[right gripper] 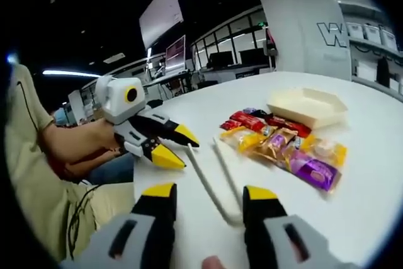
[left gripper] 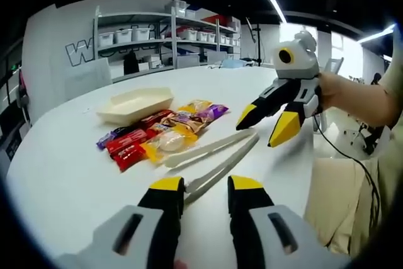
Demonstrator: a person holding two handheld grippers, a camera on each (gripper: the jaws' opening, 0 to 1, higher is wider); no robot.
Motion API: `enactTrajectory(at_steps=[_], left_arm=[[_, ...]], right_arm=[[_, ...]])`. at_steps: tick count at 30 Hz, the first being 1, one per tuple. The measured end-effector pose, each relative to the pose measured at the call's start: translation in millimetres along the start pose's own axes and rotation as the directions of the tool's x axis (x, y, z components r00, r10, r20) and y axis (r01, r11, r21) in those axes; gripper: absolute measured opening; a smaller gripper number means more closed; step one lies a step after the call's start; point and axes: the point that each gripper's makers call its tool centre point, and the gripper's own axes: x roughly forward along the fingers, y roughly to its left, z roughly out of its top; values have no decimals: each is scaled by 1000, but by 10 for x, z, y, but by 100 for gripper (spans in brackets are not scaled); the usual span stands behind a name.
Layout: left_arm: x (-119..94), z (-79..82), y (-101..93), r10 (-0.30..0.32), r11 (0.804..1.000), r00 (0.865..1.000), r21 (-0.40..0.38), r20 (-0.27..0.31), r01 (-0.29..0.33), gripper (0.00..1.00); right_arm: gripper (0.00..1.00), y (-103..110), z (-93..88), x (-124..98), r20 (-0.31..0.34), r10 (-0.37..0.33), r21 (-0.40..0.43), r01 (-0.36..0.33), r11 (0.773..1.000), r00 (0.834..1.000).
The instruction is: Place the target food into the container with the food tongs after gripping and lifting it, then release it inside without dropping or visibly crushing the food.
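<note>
Tongs of cream plastic (left gripper: 211, 155) lie flat on the round white tabletop (left gripper: 63, 181), arms spread, between the two grippers. Left gripper (left gripper: 206, 188): jaws apart, straddling the hinged end of the tongs. Right gripper (left gripper: 267, 124): hand-held above the tabletop, jaws apart. Wrapped snack packets in red, yellow and purple (right gripper: 283, 146) lie mid-table, touching a shallow cream tray (right gripper: 308, 106) toward the far edge.

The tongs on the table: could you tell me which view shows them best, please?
The left gripper view: the tongs lie whole, both arms running from near the hand-held gripper to the snack packets. The right gripper view shows both arms of them too, but nearer and foreshortened.
</note>
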Motion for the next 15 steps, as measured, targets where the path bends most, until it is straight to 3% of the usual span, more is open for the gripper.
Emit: enactTrajectory(at_steps=[15], left_arm=[[72,27,-44,-12,1000,1000,16,-16,12,30]], right_arm=[[34,214,-115,-109,-70,59,-56,-63,996,996]])
